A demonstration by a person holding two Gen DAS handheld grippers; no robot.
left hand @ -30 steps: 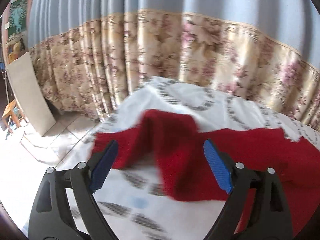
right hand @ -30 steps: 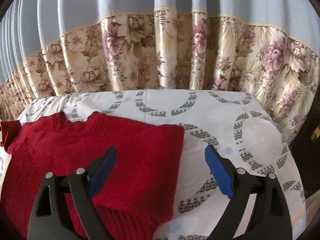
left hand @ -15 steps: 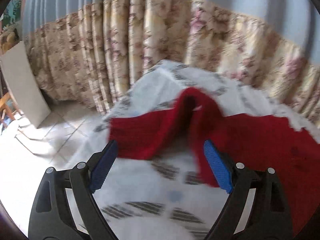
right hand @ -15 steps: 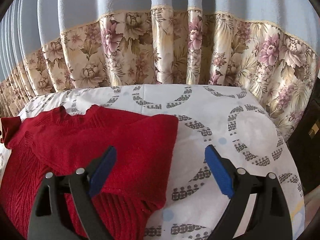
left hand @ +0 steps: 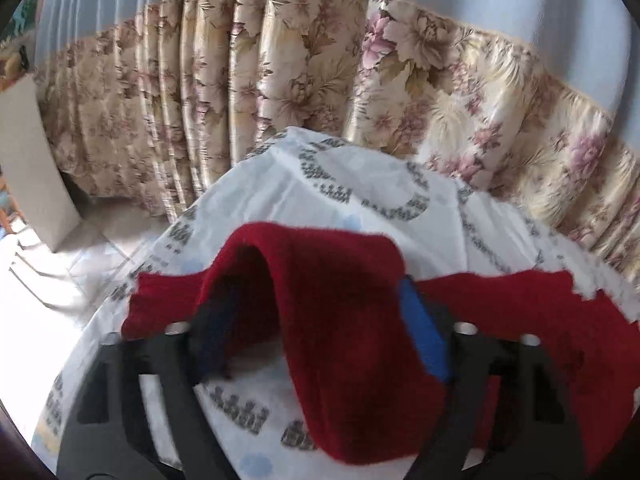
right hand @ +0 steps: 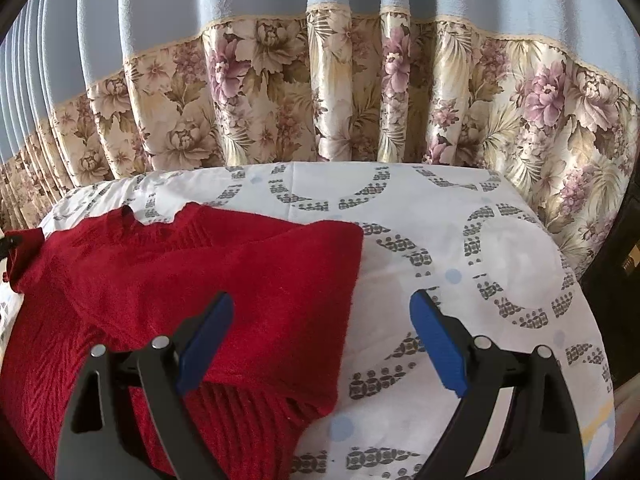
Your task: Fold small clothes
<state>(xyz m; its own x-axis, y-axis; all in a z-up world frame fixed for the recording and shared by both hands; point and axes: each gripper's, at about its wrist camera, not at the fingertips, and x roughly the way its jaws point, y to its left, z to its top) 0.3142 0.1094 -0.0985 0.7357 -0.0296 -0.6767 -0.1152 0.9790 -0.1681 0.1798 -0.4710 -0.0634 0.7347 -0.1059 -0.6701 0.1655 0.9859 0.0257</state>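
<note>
A dark red knit sweater (right hand: 168,280) lies on the white patterned sheet (right hand: 460,216), its right sleeve folded across the body. In the left wrist view the left sleeve (left hand: 328,288) arches up in a hump between the blue pads of my left gripper (left hand: 316,332); the jaws stand wide apart around it, and the fold hides part of the left pad. My right gripper (right hand: 320,340) is open and empty, with its left pad over the folded sleeve and its right pad over bare sheet.
A blue curtain with a floral lower band (right hand: 320,100) hangs close behind the sheet. In the left wrist view the sheet's left edge drops to a tiled floor (left hand: 80,264), where a pale board (left hand: 36,168) leans.
My left gripper has moved forward so the raised sleeve now sits between its pads. My right gripper has drawn slightly back and stayed open.
</note>
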